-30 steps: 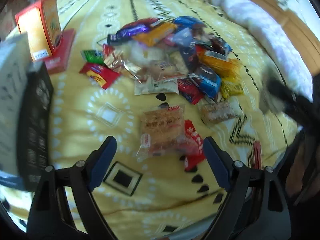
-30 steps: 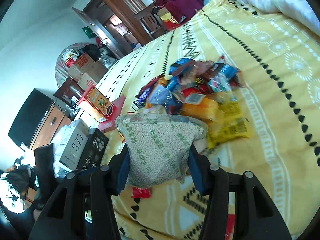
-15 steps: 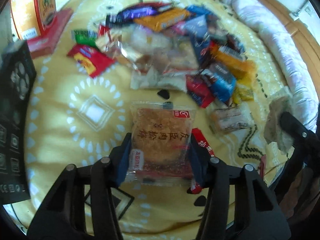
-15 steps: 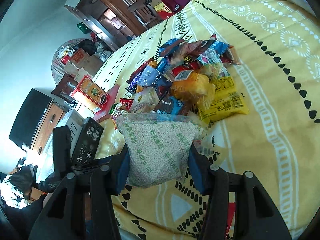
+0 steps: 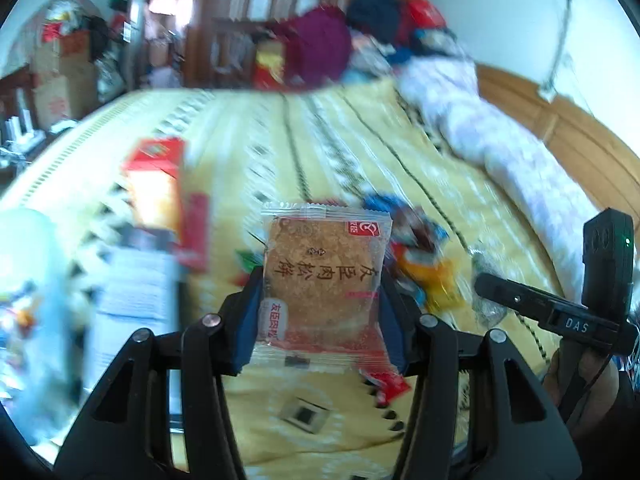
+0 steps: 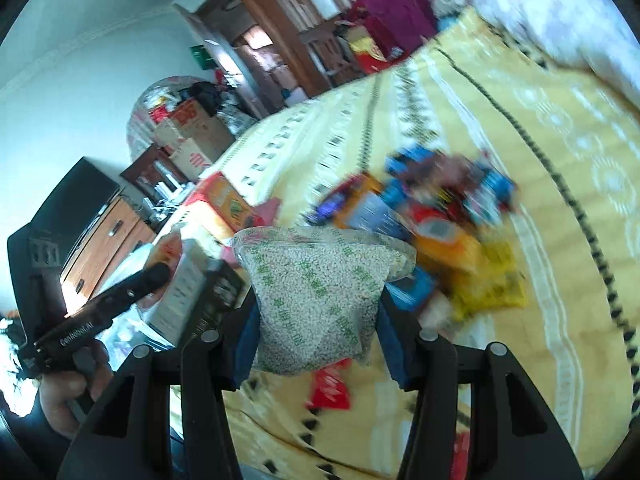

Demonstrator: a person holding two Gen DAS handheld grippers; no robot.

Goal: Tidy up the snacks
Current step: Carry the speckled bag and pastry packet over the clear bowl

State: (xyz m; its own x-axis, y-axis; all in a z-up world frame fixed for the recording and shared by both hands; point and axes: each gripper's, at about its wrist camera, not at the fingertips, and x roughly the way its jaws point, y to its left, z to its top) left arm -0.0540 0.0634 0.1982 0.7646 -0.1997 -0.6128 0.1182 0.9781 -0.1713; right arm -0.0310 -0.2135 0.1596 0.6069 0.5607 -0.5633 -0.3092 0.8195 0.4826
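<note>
My left gripper [image 5: 322, 312] is shut on a clear packet holding a brown meat-floss cake [image 5: 324, 280] and holds it lifted above the yellow bedspread [image 5: 340, 152]. My right gripper [image 6: 316, 320] is shut on a clear bag of small pale grains [image 6: 320, 292], also held above the bed. The pile of mixed snack packets [image 6: 436, 216] lies on the bedspread beyond both grippers; it also shows blurred in the left wrist view [image 5: 416, 252]. The right gripper's body shows at the right of the left wrist view [image 5: 560, 312].
An orange-and-red box [image 5: 160, 188] stands on a red flat box at the left of the bed. White and black boxes [image 6: 192, 292] stand near the left edge. A red packet [image 6: 330, 388] lies near the front edge. Pillows [image 5: 500, 140] line the right side.
My left gripper closed on the meat-floss cake packet and lifted it off the bedspread. The right gripper kept its hold on the grain bag while the view tilted up.
</note>
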